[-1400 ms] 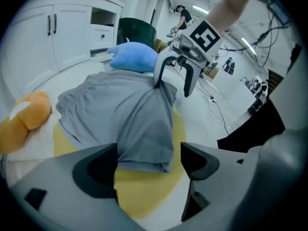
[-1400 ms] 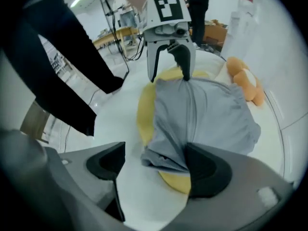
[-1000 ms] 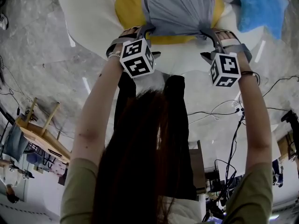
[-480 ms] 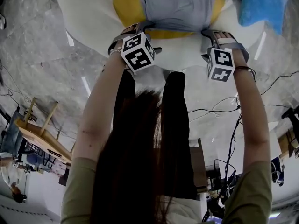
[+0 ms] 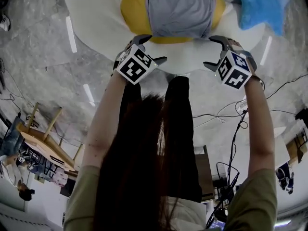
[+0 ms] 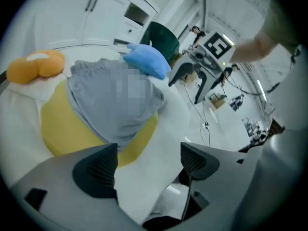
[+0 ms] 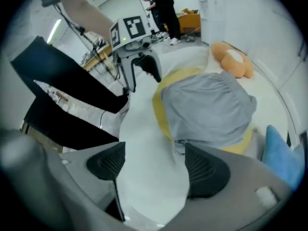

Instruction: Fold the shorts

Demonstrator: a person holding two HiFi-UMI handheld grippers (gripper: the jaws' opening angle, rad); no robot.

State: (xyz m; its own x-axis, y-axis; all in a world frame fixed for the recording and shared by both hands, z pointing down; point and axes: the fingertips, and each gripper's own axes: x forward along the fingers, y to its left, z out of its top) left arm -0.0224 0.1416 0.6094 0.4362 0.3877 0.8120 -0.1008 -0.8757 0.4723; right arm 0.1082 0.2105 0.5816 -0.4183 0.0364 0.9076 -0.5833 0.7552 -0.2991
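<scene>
Grey shorts [image 5: 180, 8] lie folded into a compact bundle on a yellow mat [image 5: 131, 8] on the white round table [image 5: 96, 23]. My left gripper [image 5: 151, 48] hangs open just short of the shorts' near left corner, over bare white table. At the near right corner my right gripper [image 5: 214, 52] is open too, apart from the cloth. The left gripper view has the shorts [image 6: 113, 97] beyond the empty left gripper [image 6: 147, 165], with the right gripper [image 6: 192, 78] across from it. In the right gripper view, the shorts [image 7: 209, 109] lie just past the empty right gripper [image 7: 151, 165].
A blue cushion [image 5: 262, 4] lies at the table's far right, and an orange plush toy [image 6: 36, 66] sits beyond the mat. The table's near edge is right below both grippers. Cables [image 5: 231, 114] run over the grey floor, and a wooden stand [image 5: 43, 138] is at left.
Both grippers were at the shorts' near corners, seemingly holding the cloth. They have since let go, opened and drawn back toward me, leaving the shorts on the mat.
</scene>
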